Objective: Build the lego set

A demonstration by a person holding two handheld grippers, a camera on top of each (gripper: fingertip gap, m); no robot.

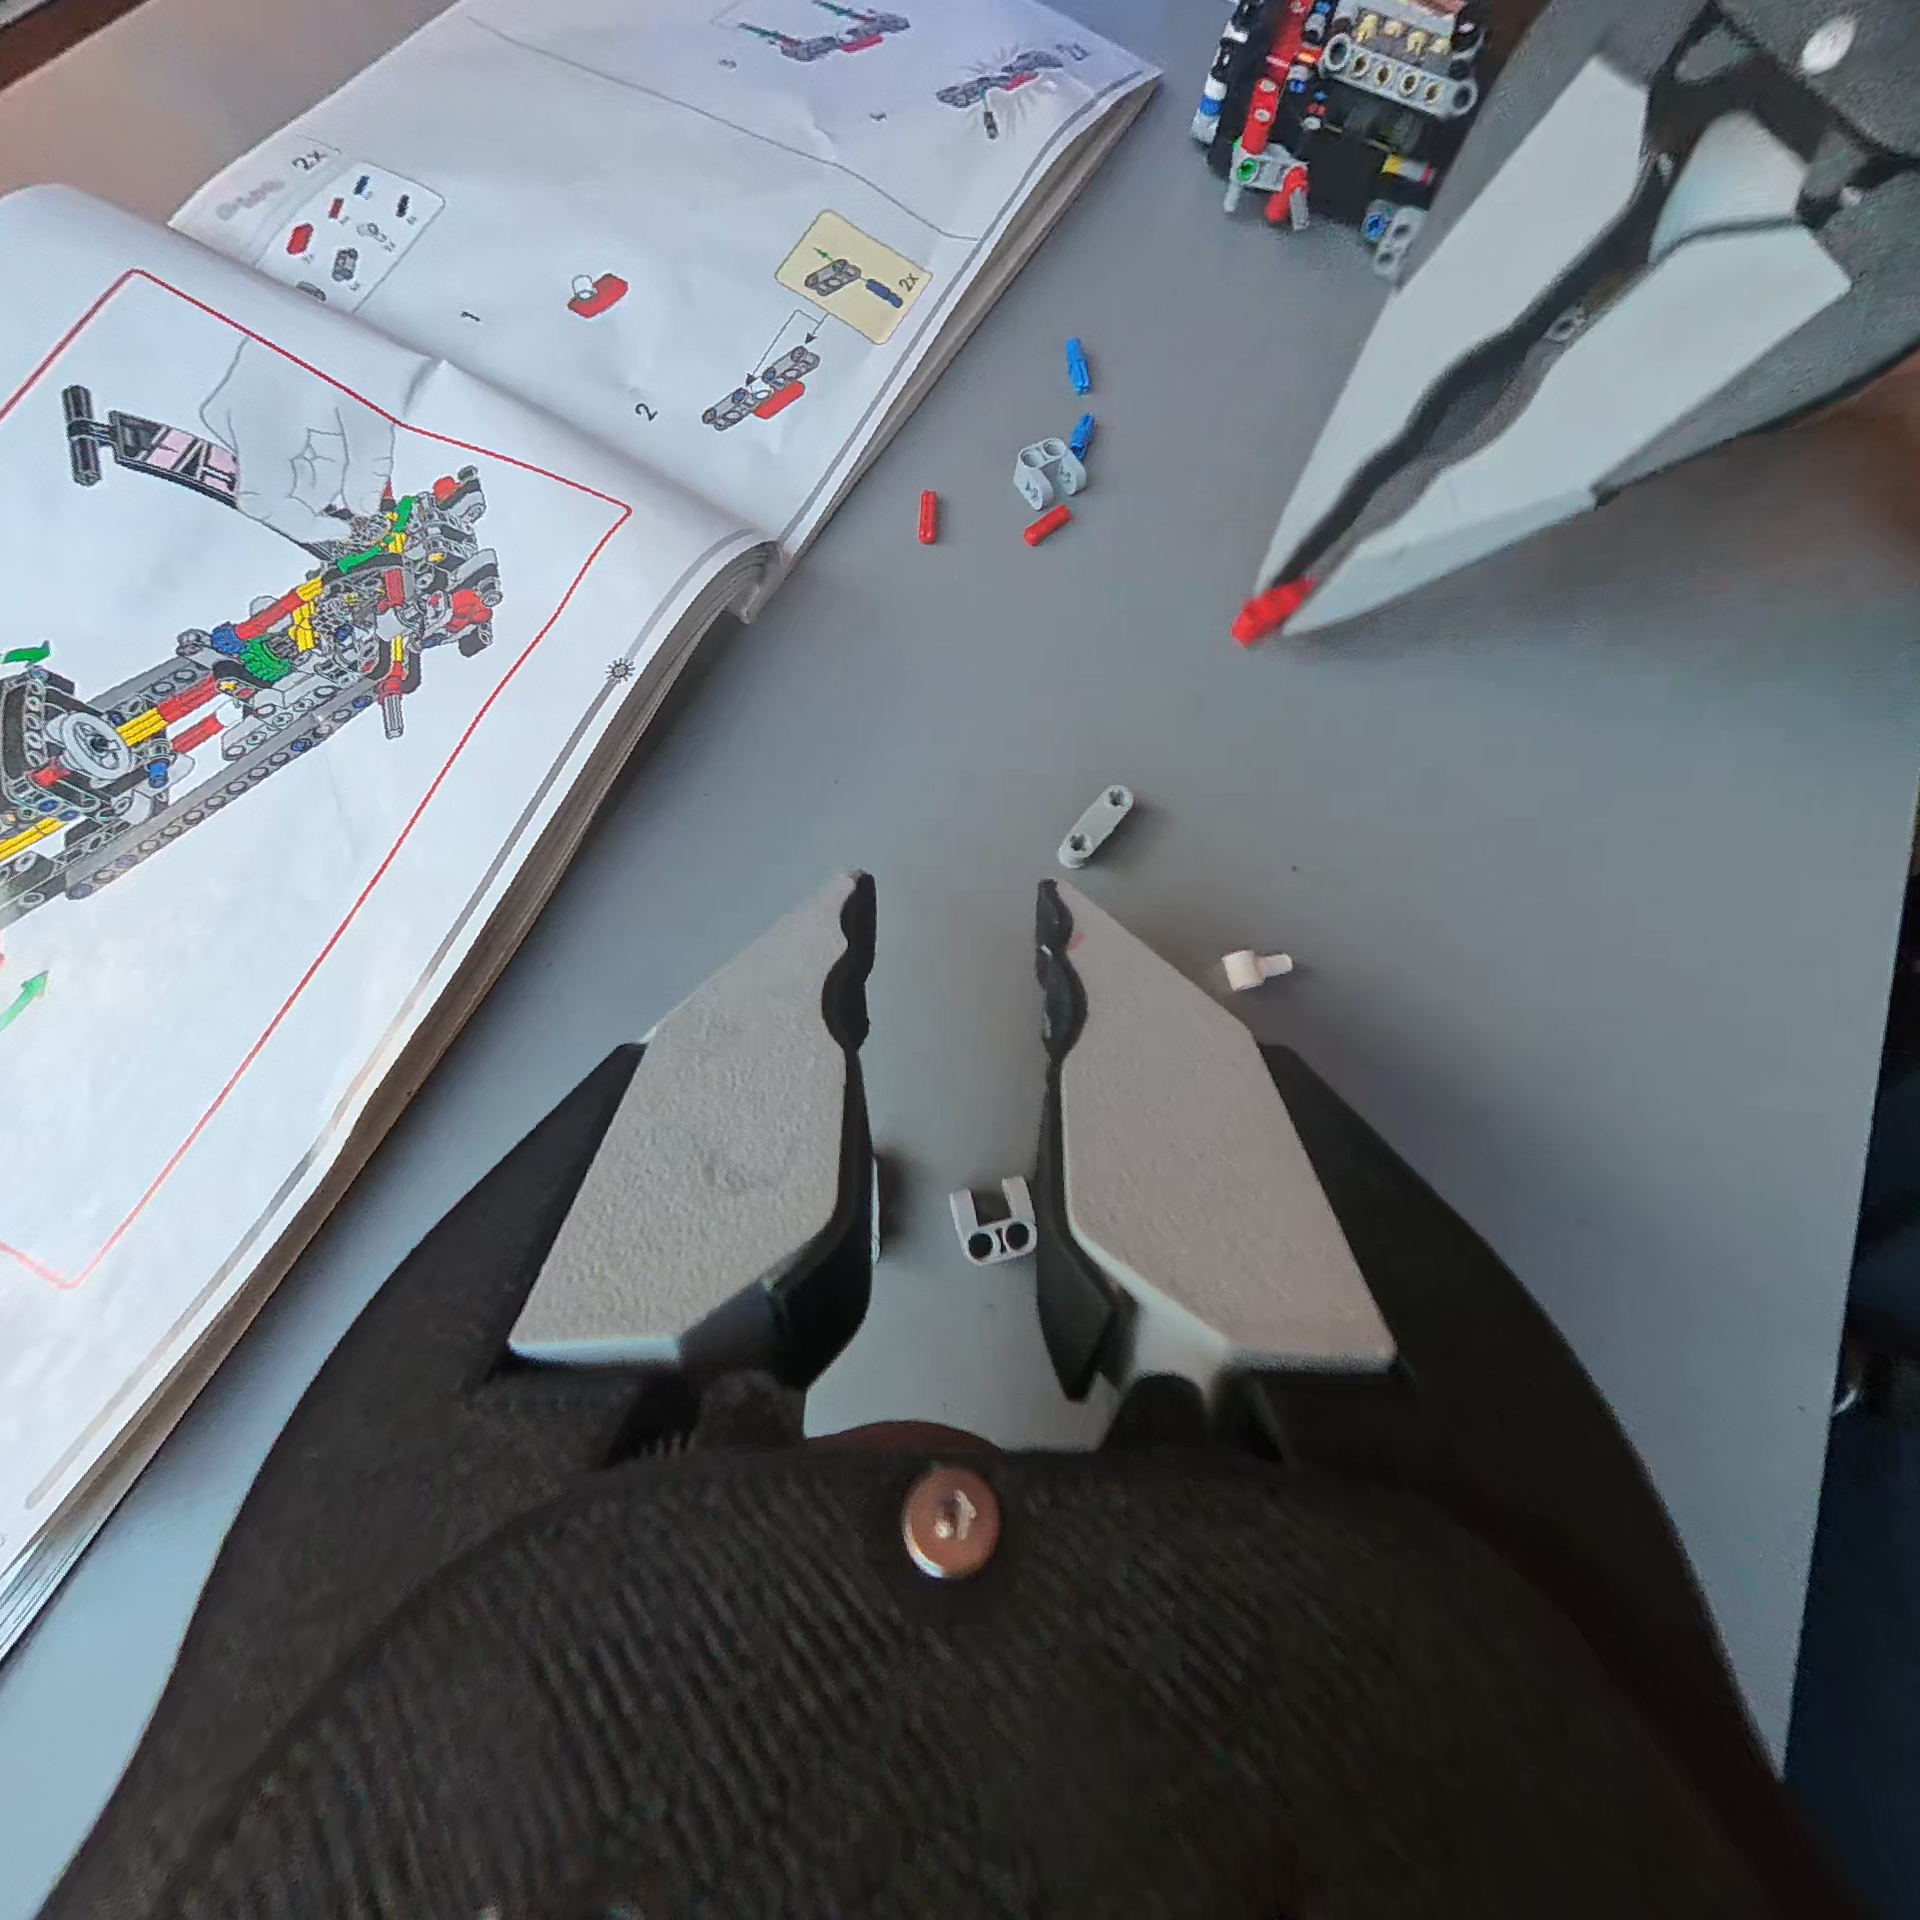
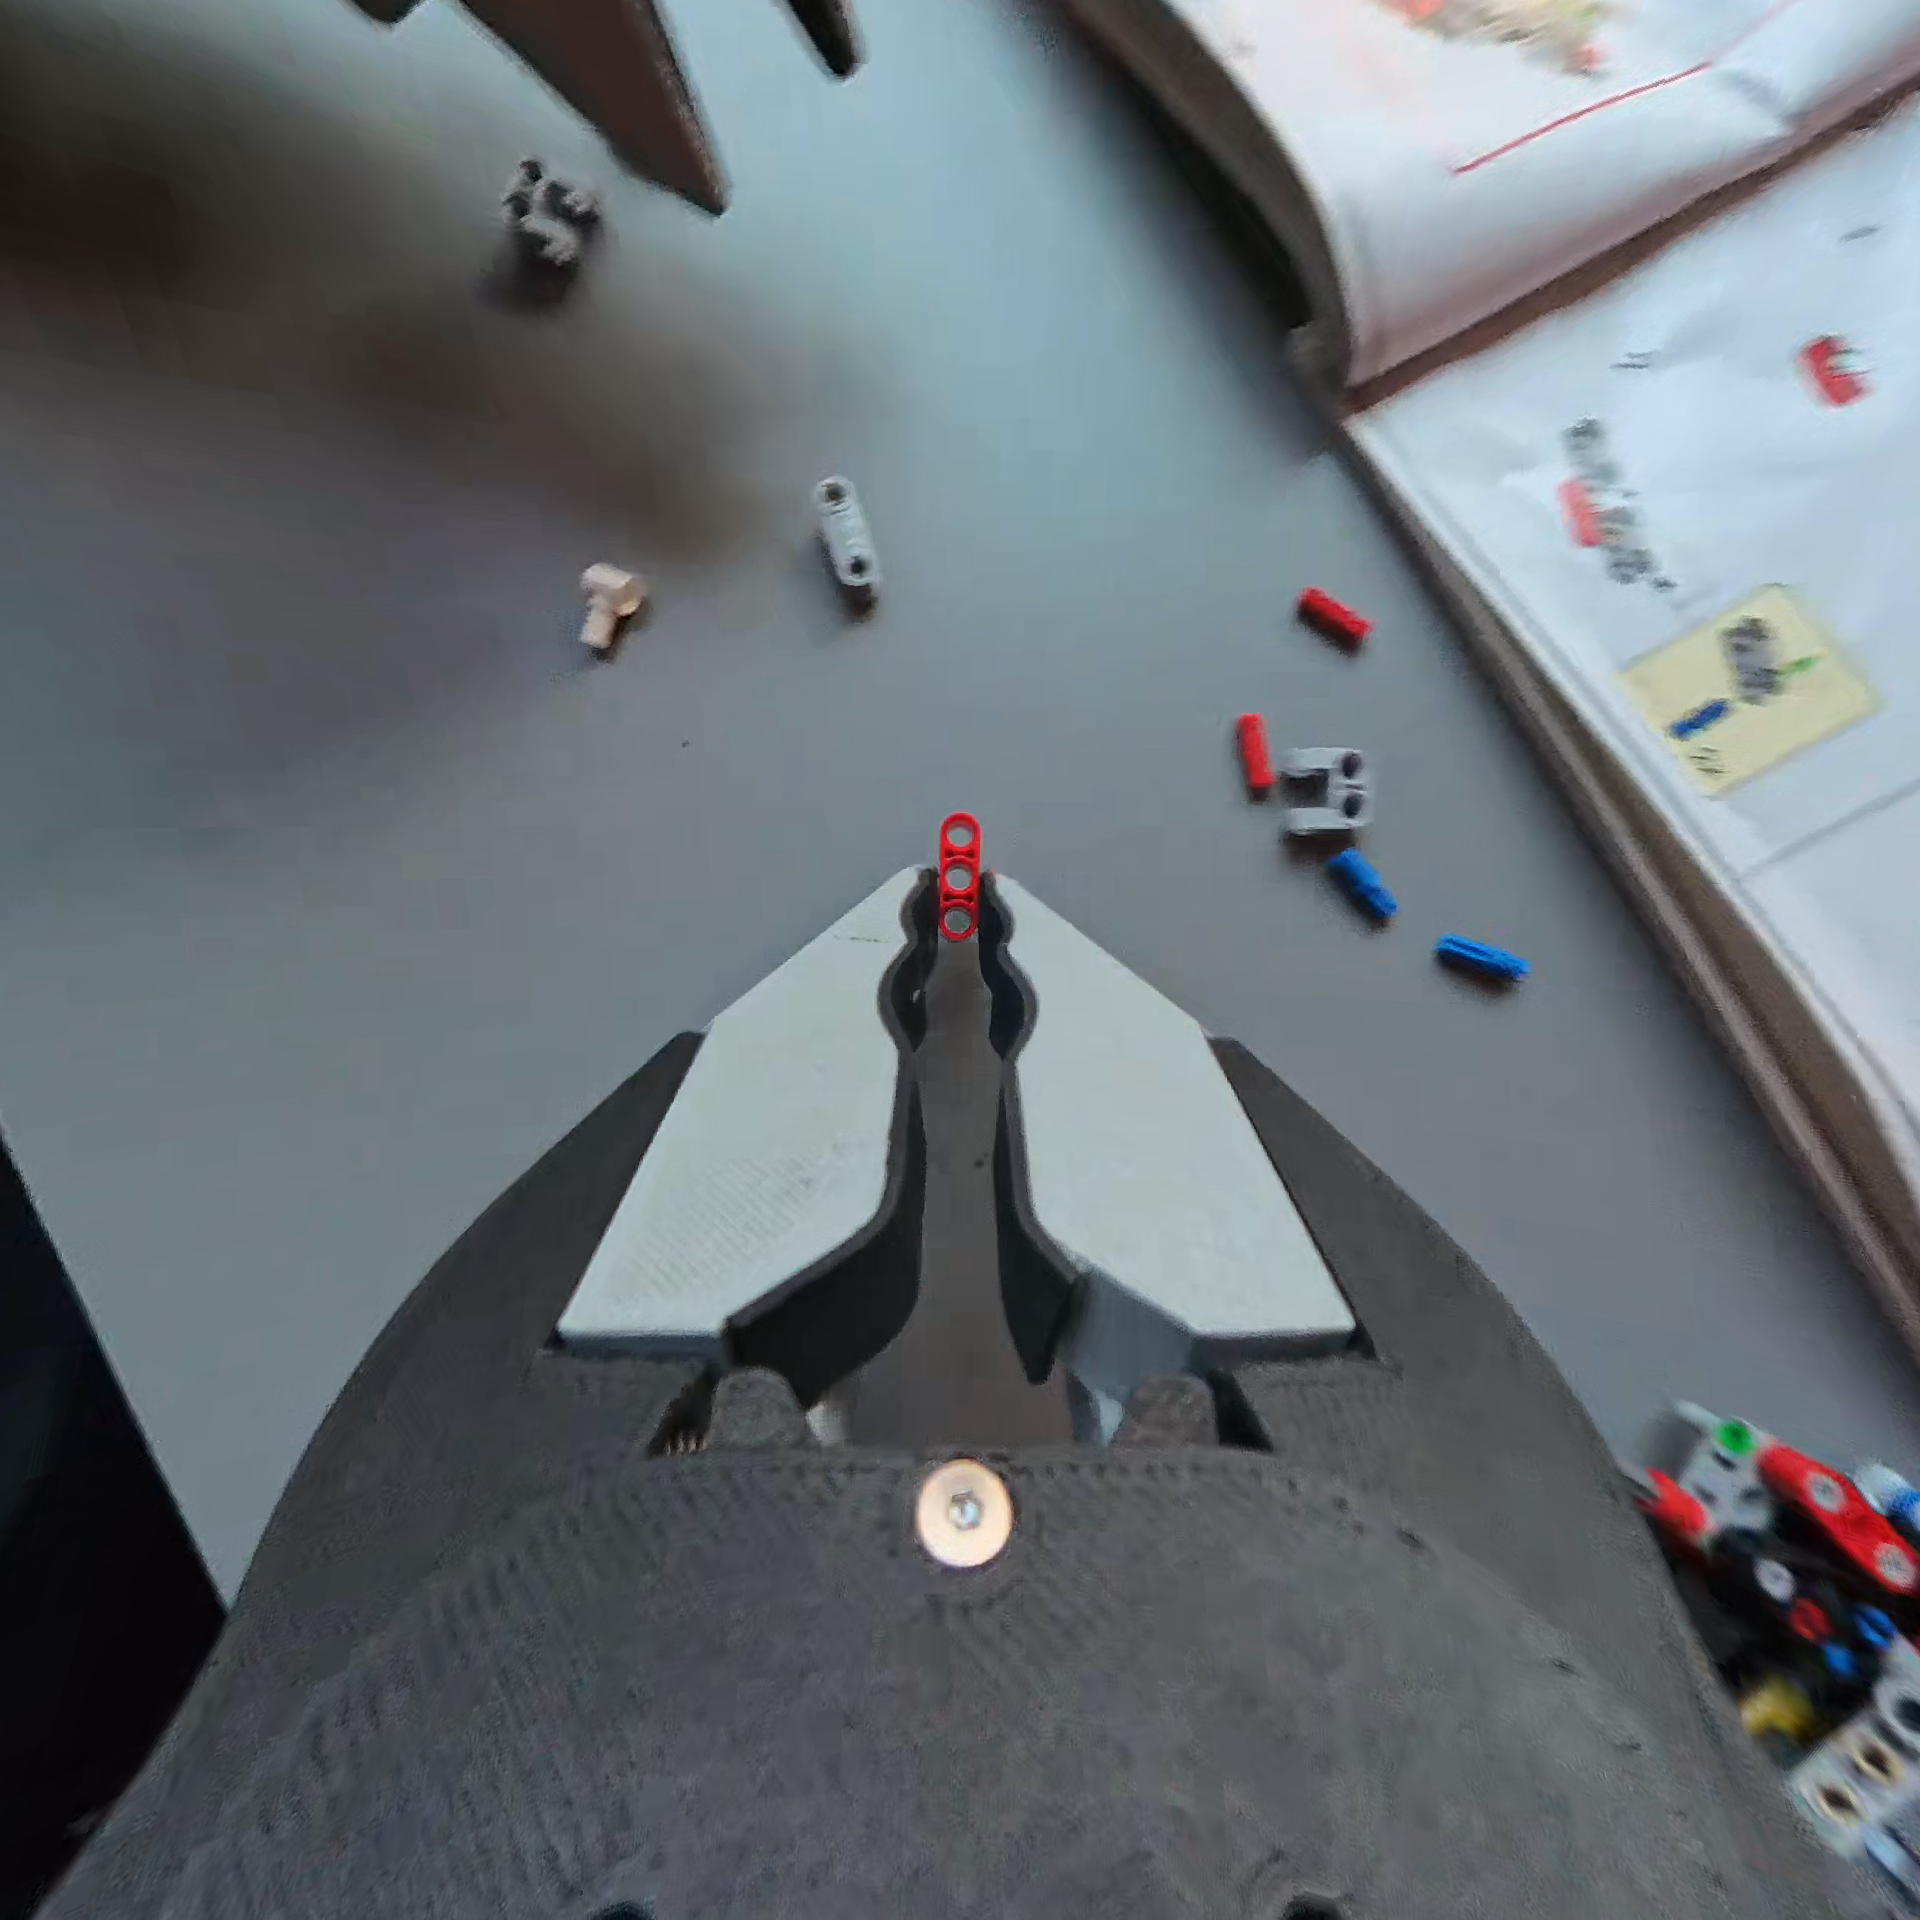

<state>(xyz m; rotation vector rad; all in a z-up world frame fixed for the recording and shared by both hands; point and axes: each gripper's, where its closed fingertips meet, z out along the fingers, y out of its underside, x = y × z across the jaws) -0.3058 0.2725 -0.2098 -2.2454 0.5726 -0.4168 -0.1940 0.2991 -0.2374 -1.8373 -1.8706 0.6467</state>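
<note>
My right gripper [image 2: 958,881] is shut on a small red three-hole beam [image 2: 959,878], which stands upright between its fingertips above the grey table [image 2: 416,831]. In the left wrist view the same gripper [image 1: 1283,608] shows at the right with the red beam [image 1: 1265,610] at its tip. My left gripper [image 1: 954,885] is open and holds nothing. A flat grey two-hole link [image 1: 1096,826] lies just beyond its right fingertip. A grey connector block [image 1: 995,1226] lies on the table under its fingers.
An open instruction booklet [image 1: 416,520] lies at the left. A partly built model [image 1: 1340,114] stands at the far right. Red pins [image 1: 927,516], blue pins [image 1: 1077,366], a grey connector [image 1: 1049,470] and a tan pin [image 1: 1255,968] lie loose on the table. Some 12 cm of space lies between my two pairs of fingers. The grey connector block [image 1: 995,1226] lies some 7 cm from my left tips, 15 cm from my right tips. Seen from the right wrist view [image 2: 550,201] as well.
</note>
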